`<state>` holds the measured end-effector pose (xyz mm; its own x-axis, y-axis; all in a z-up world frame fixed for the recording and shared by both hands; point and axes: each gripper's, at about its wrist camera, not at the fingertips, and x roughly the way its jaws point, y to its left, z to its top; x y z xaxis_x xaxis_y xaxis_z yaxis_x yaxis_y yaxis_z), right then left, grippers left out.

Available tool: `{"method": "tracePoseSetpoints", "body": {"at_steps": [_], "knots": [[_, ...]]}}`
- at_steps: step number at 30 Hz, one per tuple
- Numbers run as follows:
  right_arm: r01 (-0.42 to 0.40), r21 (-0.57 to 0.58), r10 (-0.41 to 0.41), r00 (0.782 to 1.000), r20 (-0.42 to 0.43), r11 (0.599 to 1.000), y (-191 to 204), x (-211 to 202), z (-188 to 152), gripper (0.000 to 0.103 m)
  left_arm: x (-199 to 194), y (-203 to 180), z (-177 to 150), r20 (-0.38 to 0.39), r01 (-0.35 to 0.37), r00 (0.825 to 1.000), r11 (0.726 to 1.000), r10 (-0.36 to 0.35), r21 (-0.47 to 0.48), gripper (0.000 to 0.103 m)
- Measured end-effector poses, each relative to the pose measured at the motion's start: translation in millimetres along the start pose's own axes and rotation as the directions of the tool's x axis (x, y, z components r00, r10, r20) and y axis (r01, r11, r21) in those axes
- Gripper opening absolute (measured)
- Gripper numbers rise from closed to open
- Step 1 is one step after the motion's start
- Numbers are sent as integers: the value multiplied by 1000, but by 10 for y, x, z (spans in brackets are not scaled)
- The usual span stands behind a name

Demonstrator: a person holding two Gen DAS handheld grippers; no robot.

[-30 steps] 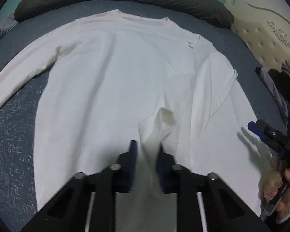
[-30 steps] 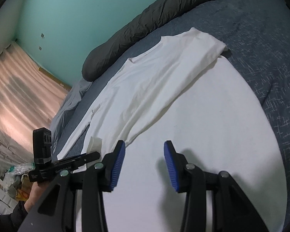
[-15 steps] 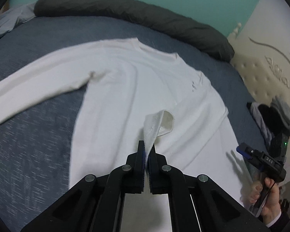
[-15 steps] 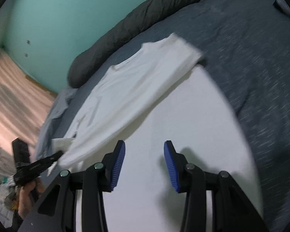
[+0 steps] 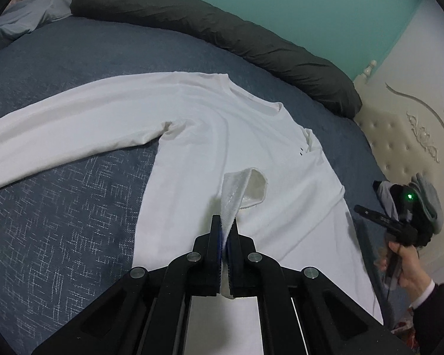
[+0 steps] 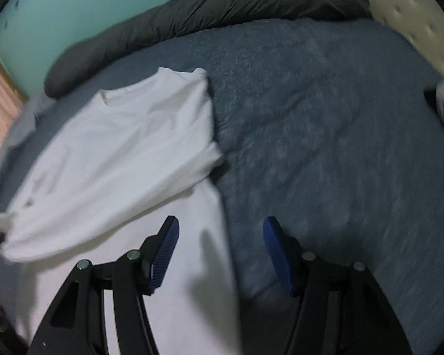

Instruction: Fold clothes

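- White long-sleeved shirt [image 5: 210, 136] lies spread on the blue-grey bedcover [image 5: 59, 213], directly ahead of and below both grippers; its collar points away from them, toward the dark bolster [image 5: 222, 32] at the far edge of the bed.
- Long axis of the body runs from the hem nearest the grippers out to the collar. One sleeve stretches flat to the left of the left gripper; the other sleeve is doubled back across the chest.
- Left gripper [image 5: 228, 236] is clamped on the cuff [image 5: 245, 189] of that doubled sleeve, the cloth pinched between its pads and lifted clear of the body panel.
- Right gripper [image 6: 220, 254] holds nothing: its jaws have just been opening and stand apart over the shirt's side edge, one pad above white cloth, the other above bedcover.
- Judgement on the step in hand: the sleeve fold is being laid. To do it well, carry the cuff along the body's long axis, keep the sleeve taut and parallel to the side seam, and lower before releasing.
- Judgement: the free gripper should pin or take the near hem so the panel does not drag.
- Padded headboard [image 5: 405, 148] stands to the right, well apart from the garment.
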<state>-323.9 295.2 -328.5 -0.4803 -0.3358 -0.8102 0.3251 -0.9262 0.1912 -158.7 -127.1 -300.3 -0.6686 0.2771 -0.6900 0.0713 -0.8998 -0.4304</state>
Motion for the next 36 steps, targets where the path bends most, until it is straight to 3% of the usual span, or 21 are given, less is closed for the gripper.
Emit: {"method": "tracePoseSetpoints", "body": {"at_steps": [9, 19, 27, 31, 36], "knots": [[73, -218, -85, 995, -51, 973, 184, 426, 150, 60, -13, 71, 58, 10, -8, 1000, 1000, 8, -16, 3], [124, -162, -126, 992, -4, 979, 100, 617, 320, 60, -82, 158, 87, 33, -41, 999, 999, 43, -34, 2], [127, -174, -114, 990, 83, 977, 20, 450, 298, 60, -148, 317, 115, 46, -30, 998, 995, 34, -100, 2], [111, -141, -95, 989, 114, 984, -13, 358, 303, 54, -117, 282, 76, 30, -41, 999, 996, 43, -85, 2], [82, -110, -77, 996, 52, 990, -124, 436, 327, 53, 13, 311, -42, -24, -34, 999, 994, 31, -101, 2]]}}
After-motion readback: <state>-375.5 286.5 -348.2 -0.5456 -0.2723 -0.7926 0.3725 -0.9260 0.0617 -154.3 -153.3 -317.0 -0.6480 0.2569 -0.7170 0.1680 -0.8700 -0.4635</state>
